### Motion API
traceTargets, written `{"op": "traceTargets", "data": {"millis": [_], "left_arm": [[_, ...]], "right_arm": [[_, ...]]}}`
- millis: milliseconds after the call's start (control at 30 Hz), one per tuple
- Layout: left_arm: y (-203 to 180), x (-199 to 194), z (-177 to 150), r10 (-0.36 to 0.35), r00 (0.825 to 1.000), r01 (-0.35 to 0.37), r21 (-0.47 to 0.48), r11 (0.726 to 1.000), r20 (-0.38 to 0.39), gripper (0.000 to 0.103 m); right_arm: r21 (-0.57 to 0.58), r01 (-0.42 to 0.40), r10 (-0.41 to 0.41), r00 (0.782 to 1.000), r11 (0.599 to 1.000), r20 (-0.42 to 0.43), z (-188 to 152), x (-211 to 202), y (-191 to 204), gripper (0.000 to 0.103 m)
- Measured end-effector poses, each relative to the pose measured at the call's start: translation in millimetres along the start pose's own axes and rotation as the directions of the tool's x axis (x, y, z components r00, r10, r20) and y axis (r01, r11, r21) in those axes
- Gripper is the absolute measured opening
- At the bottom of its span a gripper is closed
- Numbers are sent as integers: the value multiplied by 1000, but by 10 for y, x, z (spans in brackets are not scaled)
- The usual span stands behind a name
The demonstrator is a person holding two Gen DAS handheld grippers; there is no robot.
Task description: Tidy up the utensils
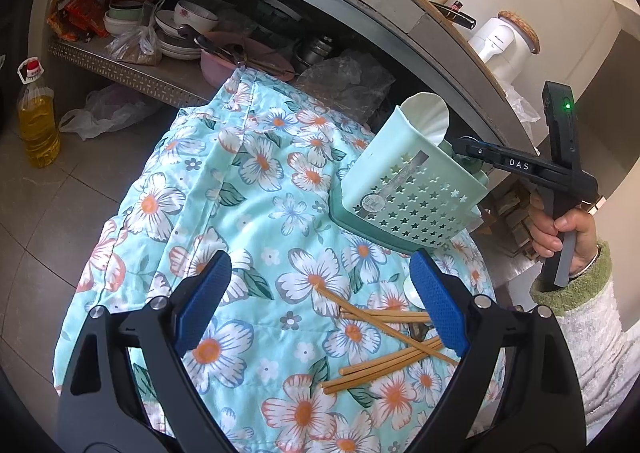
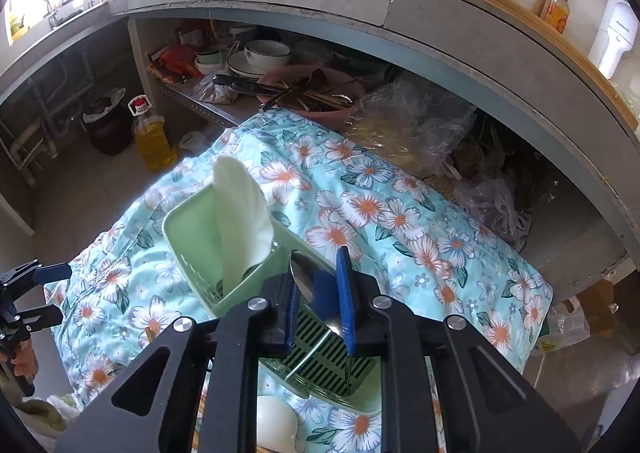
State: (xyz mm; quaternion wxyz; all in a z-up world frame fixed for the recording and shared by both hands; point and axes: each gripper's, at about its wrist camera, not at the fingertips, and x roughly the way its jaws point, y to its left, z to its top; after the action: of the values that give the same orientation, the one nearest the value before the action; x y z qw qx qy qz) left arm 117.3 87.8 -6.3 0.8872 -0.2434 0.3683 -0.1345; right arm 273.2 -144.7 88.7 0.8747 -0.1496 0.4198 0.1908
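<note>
The right gripper (image 2: 316,305) holds a metal spoon (image 2: 310,279): its blue pads press on the spoon near the neck, bowl pointing up, handle running down toward the slotted floor of the caddy (image 2: 200,249). The jaws stand narrow, with little else between them. The grip sits at the caddy's near compartment, just behind the rim.

Risk one: the spoon is smooth and thin, and the pads bear on a curved face. It may pivot or slide in the grip, and the handle may then catch a slot in the caddy floor.

Risk two: the caddy stands on a quilt (image 2: 400,213), a soft and uneven base. In the left wrist view it looks tilted. A sideways push from the gripper or handle may tip it over and spill the white ladle (image 2: 240,213) standing in the far compartment.

Risk three: a release while the spoon is not yet upright inside the compartment may let it fall outside, onto the quilt.

The left gripper (image 1: 320,305) hangs open and empty over the chopsticks (image 1: 384,349), which lie loose and crossed on the quilt, beside a white spoon (image 1: 412,291). These await sorting.
</note>
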Motion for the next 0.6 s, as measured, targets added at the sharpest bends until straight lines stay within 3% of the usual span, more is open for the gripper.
{"op": "traceTargets", "data": {"millis": [300, 467, 600], "left_arm": [[3, -2, 1, 0, 1000, 0, -2, 1000, -2, 87], [-13, 6, -3, -6, 1000, 6, -2, 1000, -9, 87], [-41, 22, -1, -5, 1000, 5, 1, 1000, -10, 87]], "right_arm": [[81, 77, -87, 989, 994, 123, -229, -343, -181, 7], [172, 43, -73, 982, 984, 171, -350, -459, -373, 7], [227, 7, -39, 990, 974, 137, -460, -403, -466, 9]]}}
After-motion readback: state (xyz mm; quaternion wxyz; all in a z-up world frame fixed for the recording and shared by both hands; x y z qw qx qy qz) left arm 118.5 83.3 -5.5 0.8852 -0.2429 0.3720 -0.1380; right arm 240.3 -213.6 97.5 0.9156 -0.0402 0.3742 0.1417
